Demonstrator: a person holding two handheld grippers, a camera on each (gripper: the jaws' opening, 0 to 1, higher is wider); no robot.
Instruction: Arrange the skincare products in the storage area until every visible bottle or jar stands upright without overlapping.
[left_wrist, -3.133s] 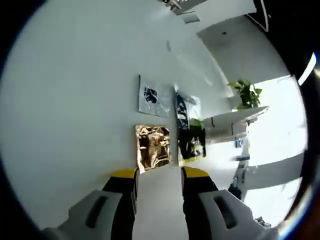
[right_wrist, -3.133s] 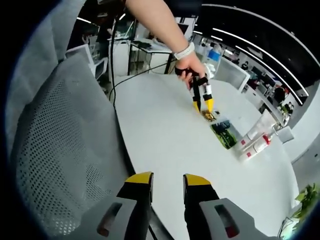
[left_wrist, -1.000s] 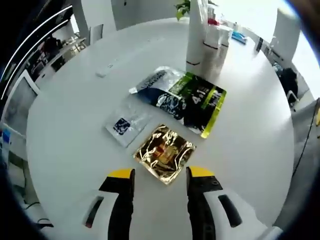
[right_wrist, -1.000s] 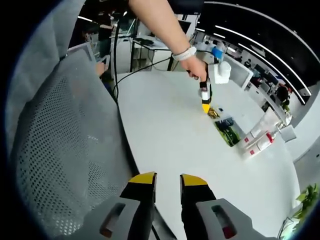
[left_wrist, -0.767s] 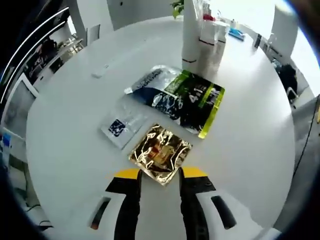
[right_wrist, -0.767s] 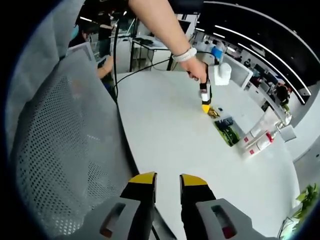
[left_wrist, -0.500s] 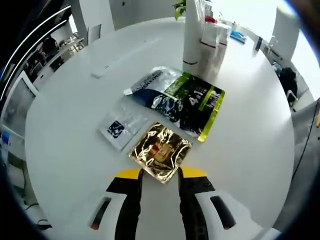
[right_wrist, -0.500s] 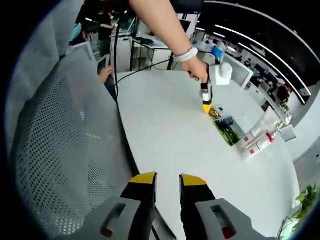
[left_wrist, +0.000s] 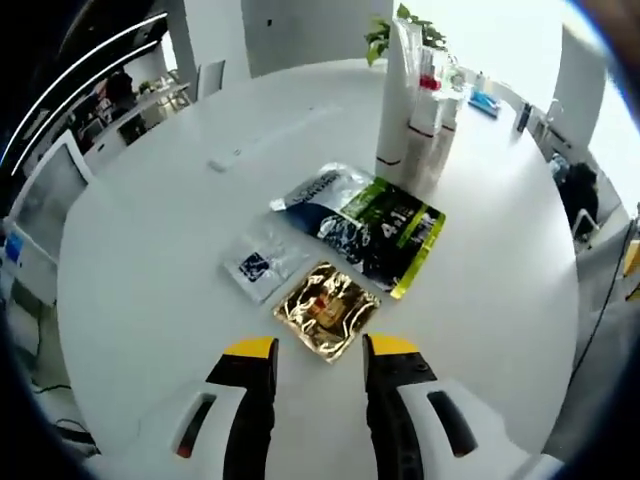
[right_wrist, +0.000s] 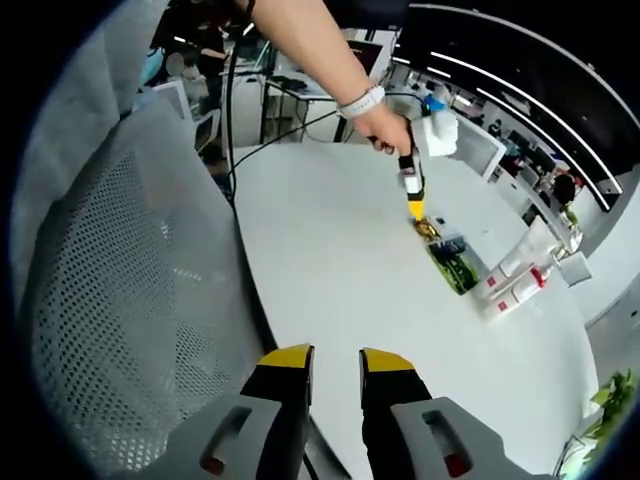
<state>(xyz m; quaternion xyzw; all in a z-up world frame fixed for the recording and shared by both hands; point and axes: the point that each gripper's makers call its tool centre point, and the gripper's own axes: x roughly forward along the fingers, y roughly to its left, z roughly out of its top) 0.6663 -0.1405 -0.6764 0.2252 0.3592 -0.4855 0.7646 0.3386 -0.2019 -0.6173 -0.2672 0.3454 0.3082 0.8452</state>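
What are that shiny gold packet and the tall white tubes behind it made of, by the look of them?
The gold sachet looks like metallised foil or foil-laminated film: it is mirror-glossy, with crinkles catching the light. The white tubes standing behind seem to be smooth plastic with a soft satin sheen, though at this size that stays a guess. The table under them looks like a matte white laminate.
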